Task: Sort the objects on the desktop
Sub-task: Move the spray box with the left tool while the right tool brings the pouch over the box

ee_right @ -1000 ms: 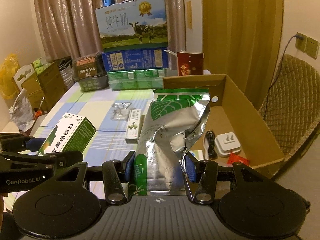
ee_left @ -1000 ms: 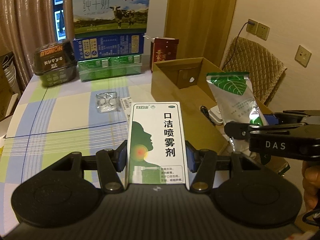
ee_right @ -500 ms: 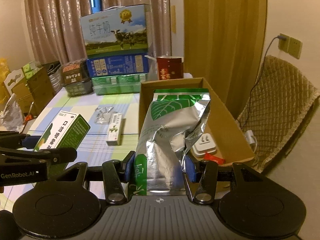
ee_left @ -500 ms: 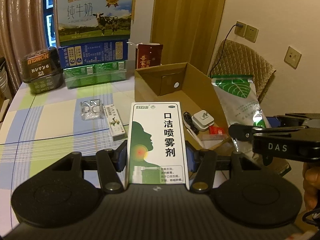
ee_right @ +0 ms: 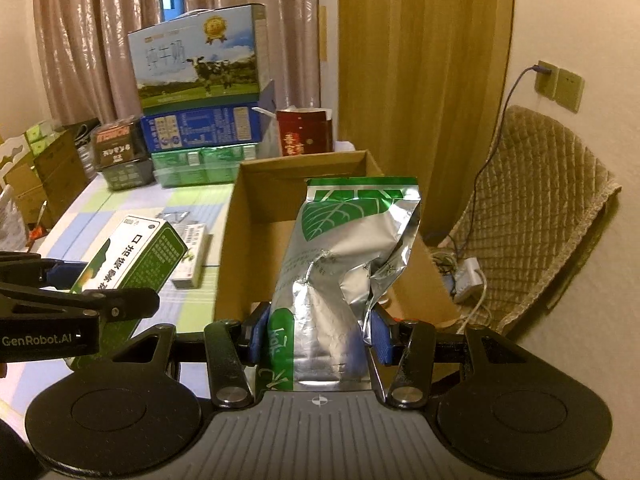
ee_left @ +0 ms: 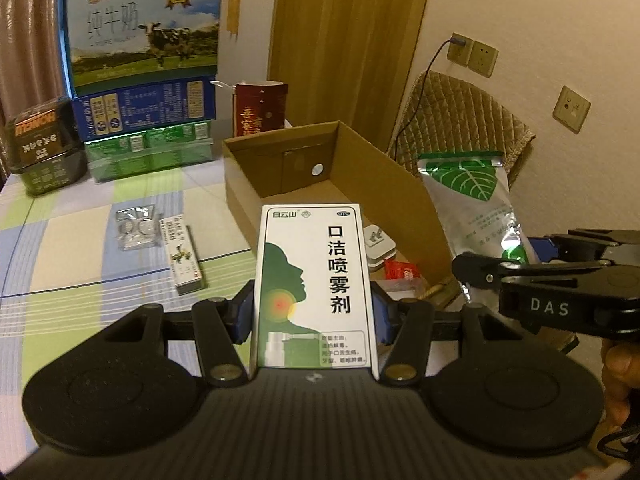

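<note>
A checked tablecloth carries an open cardboard box at its right edge. Over the box's near end, the left gripper pinches a mouth-spray carton; beside it, the right gripper pinches a foil leaf-printed pouch. Only the left view shows the white charger inside the box.

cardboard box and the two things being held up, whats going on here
A person is sorting a table with a handheld tool in each hand. The left tool is shut on a white and green spray carton; the right tool is shut on a crinkled silver foil bag with a green leaf. Both are held over the near end of the open brown cardboard box, not yet released.
</note>
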Demonstrator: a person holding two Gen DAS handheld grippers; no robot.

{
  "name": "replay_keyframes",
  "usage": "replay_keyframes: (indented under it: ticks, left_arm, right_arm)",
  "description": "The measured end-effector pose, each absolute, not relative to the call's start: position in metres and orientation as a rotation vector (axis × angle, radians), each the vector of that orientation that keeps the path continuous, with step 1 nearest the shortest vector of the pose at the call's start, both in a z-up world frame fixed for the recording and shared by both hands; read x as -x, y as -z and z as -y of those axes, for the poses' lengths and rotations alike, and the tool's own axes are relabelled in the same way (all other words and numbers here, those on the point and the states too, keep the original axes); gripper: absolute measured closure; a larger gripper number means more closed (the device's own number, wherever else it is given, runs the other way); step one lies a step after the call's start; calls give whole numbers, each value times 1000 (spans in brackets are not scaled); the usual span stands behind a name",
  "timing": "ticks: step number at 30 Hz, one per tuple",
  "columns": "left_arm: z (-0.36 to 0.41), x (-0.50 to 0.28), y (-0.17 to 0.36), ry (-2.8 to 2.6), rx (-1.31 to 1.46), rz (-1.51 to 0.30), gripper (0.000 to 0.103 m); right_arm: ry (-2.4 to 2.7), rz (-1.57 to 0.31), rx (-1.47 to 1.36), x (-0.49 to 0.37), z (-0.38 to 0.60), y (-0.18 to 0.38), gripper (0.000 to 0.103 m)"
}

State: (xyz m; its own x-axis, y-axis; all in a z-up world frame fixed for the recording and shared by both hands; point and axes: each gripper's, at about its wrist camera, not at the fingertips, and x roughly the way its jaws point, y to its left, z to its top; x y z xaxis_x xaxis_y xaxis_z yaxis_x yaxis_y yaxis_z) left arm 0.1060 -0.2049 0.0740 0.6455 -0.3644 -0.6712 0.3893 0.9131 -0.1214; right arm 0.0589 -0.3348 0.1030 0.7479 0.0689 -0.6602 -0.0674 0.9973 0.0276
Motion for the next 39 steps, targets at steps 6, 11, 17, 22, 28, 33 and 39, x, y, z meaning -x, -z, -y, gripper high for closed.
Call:
replay_keyframes:
  ticks: [6,11,17,22,28,33,39]
  left_arm:
    - [226,-113,-69,417,-5,-770,52]
    - [242,-121,-64,415,27,-787,52]
    - [255,-130,-60,398,52,-801,52]
    - [260,-139,-58,389,81,-812,52]
    - [263,-150,-57,383,111,-821,52]
    - [267,-161,-59,372,127,-818,52]
    - [269,-177,-60,352,153,-817,52]
  right_arm:
    - [-74,-726,19,-65,352,-99,55]
    - [-80,-732,38,-72,365,-96,55]
    - [-86,-736,60,-84,378,-94,55]
    - [-113,-736,78,-96,381,-95,55]
    - [-150,-741,100,-114,383,-96,55]
    - [-183,-747,149,-132,380,-97,55]
    - [-220,-755,198,-151,377,-97,55]
